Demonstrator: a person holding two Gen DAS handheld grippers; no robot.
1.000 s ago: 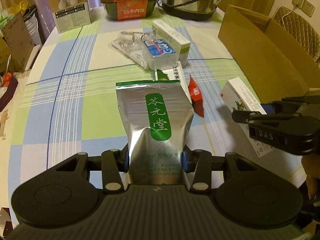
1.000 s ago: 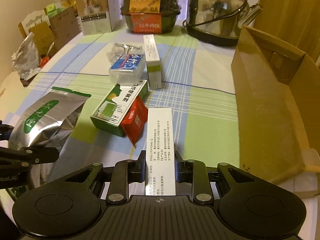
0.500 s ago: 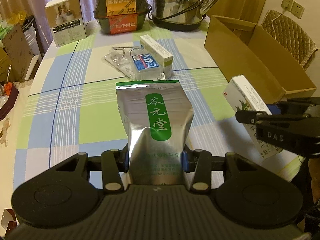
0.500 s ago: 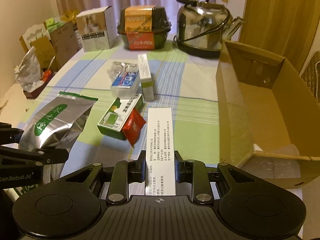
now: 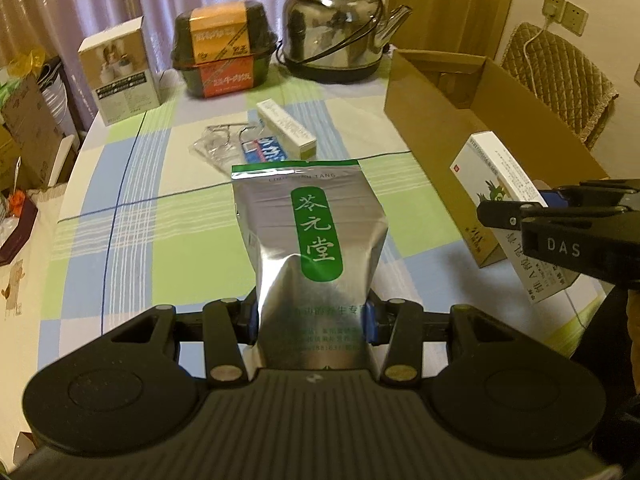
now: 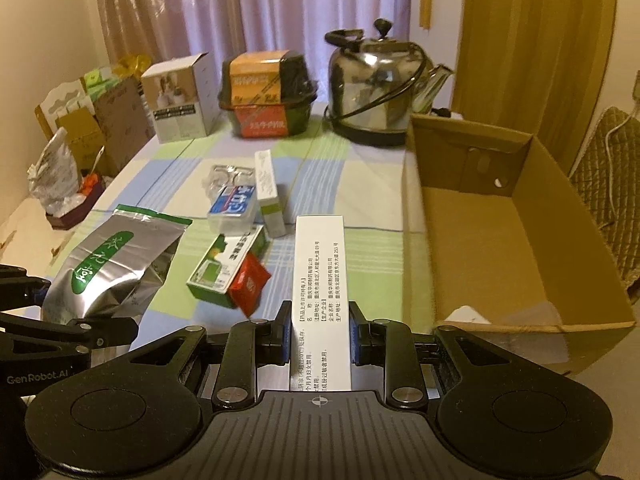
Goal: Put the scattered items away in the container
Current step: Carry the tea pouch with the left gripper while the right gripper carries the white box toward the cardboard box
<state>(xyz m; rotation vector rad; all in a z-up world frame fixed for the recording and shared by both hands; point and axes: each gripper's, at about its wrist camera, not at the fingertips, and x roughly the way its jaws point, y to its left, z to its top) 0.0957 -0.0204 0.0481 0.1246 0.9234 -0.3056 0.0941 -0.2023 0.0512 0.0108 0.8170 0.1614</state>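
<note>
My left gripper (image 5: 310, 320) is shut on a silver foil pouch (image 5: 312, 248) with a green label, held above the checked tablecloth. My right gripper (image 6: 319, 336) is shut on a white medicine box (image 6: 320, 276) that points forward, raised just left of the open cardboard box (image 6: 516, 240). The pouch (image 6: 112, 272) and left gripper show at the lower left of the right wrist view. On the table lie a green box (image 6: 226, 268), a red sachet (image 6: 249, 288), a blue-labelled plastic case (image 6: 233, 204), a slim white carton (image 6: 270, 192) and a clear wrapper (image 6: 226, 174).
A steel kettle (image 6: 380, 92), a black food tub (image 6: 268, 96) and a white carton (image 6: 178, 98) stand along the table's far edge. Bags and boxes crowd the floor at left (image 6: 72, 148). A padded chair (image 5: 556, 76) stands behind the cardboard box.
Both grippers have risen from the table with their loads, the pouch and the white box. The views now look from higher up, showing more of the cardboard box's inside.
</note>
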